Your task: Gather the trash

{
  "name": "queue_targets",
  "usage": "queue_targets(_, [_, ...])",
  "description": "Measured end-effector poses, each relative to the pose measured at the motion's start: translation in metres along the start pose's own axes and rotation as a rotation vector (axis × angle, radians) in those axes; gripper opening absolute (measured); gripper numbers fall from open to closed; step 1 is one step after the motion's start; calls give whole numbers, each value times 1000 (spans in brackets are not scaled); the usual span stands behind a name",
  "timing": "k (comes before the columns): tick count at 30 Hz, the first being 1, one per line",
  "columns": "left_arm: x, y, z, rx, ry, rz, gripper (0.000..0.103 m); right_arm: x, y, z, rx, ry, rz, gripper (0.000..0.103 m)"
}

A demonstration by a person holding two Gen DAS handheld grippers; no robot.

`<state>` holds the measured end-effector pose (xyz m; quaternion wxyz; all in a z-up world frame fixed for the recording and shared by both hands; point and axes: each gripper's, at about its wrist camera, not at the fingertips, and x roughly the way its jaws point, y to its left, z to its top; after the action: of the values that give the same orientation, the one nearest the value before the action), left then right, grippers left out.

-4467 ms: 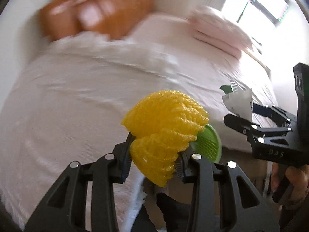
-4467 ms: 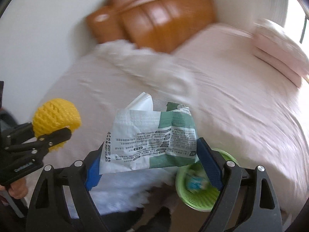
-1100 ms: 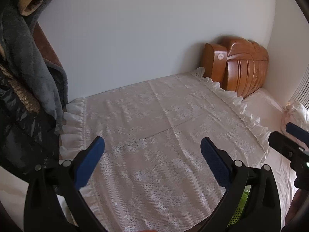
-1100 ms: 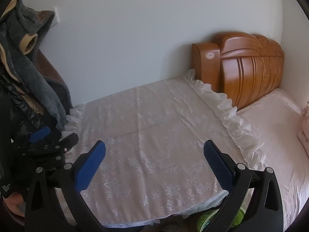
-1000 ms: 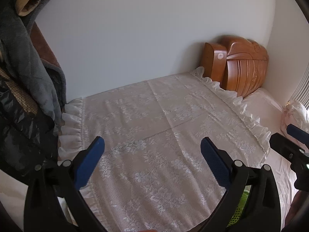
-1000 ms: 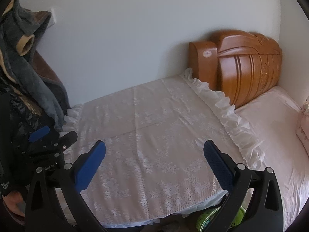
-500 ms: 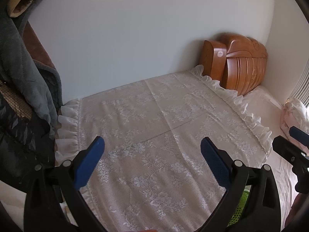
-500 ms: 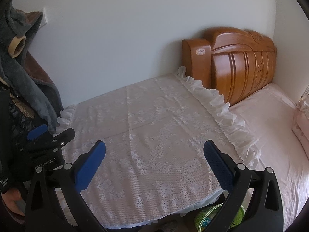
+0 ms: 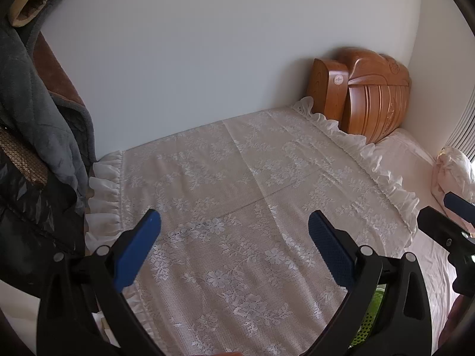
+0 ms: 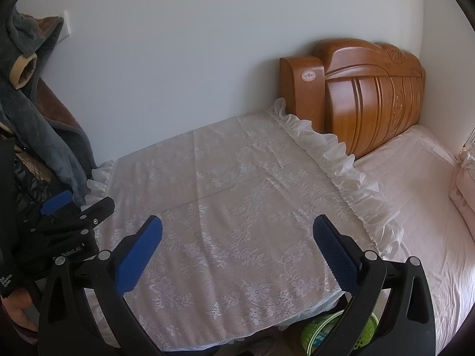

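My left gripper point(image 9: 234, 237) is open, with nothing between its blue pads, and hovers over a white lace cloth point(image 9: 252, 184). My right gripper point(image 10: 237, 246) is open too, empty, over the same lace cloth point(image 10: 237, 178). Each gripper shows at the edge of the other's view: the right gripper point(image 9: 445, 218) at the right, the left gripper point(image 10: 77, 206) at the left. A green mesh basket point(image 10: 368, 330) sits on the floor below the cloth's near edge, with a printed wrapper point(image 10: 319, 338) inside. A sliver of the basket point(image 9: 375, 311) shows behind the left gripper's right finger. No trash lies on the cloth.
A carved wooden headboard point(image 10: 371, 89) stands at the back right against the wall. A pink sheeted bed point(image 10: 421, 178) with pillows point(image 9: 454, 169) runs along the right. Grey and brown clothes point(image 9: 32, 103) hang at the left, above a black jacket point(image 9: 26, 222). A hand point(image 10: 16, 311) holds the left gripper.
4.5 s ago the left gripper held a yellow foam net and the right a green-white wrapper; both are now open and empty. Over the last second both views drifted slightly across the lace cloth.
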<state>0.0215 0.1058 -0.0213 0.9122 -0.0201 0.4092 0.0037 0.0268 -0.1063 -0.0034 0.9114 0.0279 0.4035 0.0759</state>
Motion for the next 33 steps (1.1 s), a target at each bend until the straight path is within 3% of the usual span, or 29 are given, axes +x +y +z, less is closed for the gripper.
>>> queue_targets(33, [1, 0, -2, 2, 3, -6, 95, 1, -1, -2, 1, 5, 2, 101])
